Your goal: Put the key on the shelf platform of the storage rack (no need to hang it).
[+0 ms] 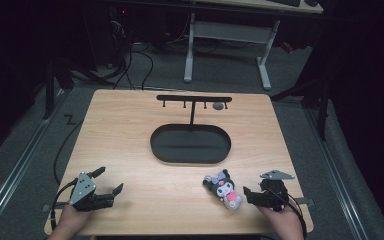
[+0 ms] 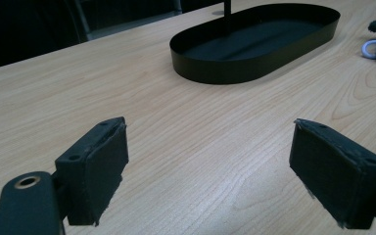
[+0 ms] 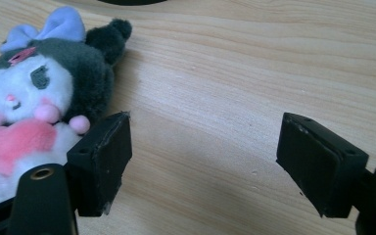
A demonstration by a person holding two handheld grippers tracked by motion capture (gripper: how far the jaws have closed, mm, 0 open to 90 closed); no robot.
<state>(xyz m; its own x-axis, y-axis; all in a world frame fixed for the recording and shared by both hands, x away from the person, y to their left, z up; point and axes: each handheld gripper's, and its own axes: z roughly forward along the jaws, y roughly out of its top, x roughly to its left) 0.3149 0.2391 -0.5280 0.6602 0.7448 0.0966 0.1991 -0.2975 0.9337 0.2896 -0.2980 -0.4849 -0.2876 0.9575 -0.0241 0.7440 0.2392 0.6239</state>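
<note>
A plush toy (image 1: pixel 223 189) with a black hood, a lilac bow and a pink heart lies on the wooden table (image 1: pixel 130 130) near the front right. My right gripper (image 1: pixel 252 190) rests just right of it, open. In the right gripper view the plush toy (image 3: pixel 39 98) lies beside and outside the left jaw, and only bare wood sits in the right gripper (image 3: pixel 204 139). My left gripper (image 1: pixel 109 180) is open at the front left, and in its own view the left gripper (image 2: pixel 209 147) holds nothing.
A black oval tray (image 1: pixel 180 147) sits mid-table, with a T-shaped hook rack (image 1: pixel 194 98) rising from its far side. A small grey round thing (image 1: pixel 218 106) is by the rack's right end. The black oval tray (image 2: pixel 254 44) lies ahead of the left jaws. Cables (image 1: pixel 130 65) trail on the floor behind.
</note>
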